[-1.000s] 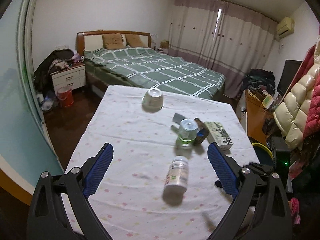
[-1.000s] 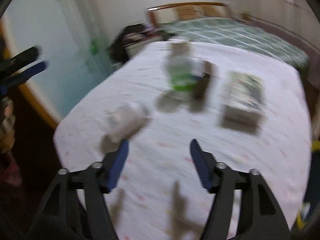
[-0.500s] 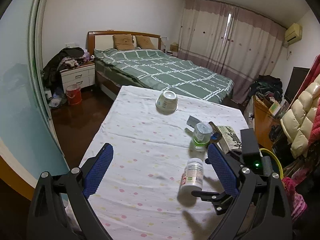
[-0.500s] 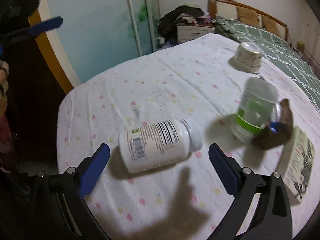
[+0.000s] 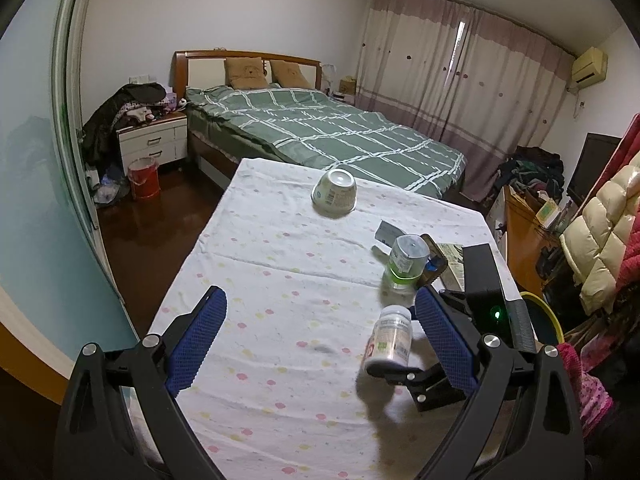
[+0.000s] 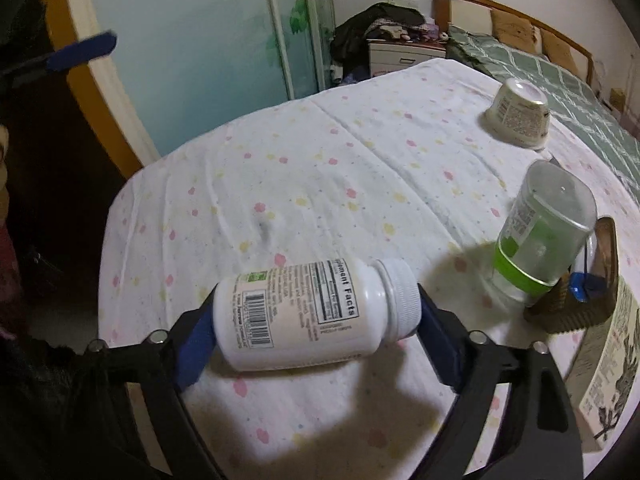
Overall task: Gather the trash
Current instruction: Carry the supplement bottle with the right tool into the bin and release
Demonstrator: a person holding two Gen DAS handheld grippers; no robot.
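A white supplement bottle [image 6: 308, 316] lies on its side on the white dotted tablecloth [image 6: 340, 168]. My right gripper [image 6: 312, 324] is closed around it lengthwise, one finger on the base and one on the cap. The bottle also shows in the left wrist view [image 5: 390, 336], with the right gripper [image 5: 436, 360] at it. My left gripper [image 5: 320, 344] is open and empty above the near table. An upturned clear cup with a green band [image 6: 540, 240] stands to the right. An upturned paper cup [image 6: 518, 114] stands farther back.
A brown wallet-like thing [image 6: 588, 288] and a printed box [image 6: 604, 368] lie at the table's right edge. A bed [image 5: 320, 132], a nightstand [image 5: 152, 144] and a red bucket [image 5: 144, 178] are beyond the table. Coats [image 5: 604, 216] hang at right.
My right gripper has moved forward onto the lying bottle and closed on its two ends. The left gripper has stayed open and drifted slightly back and left.
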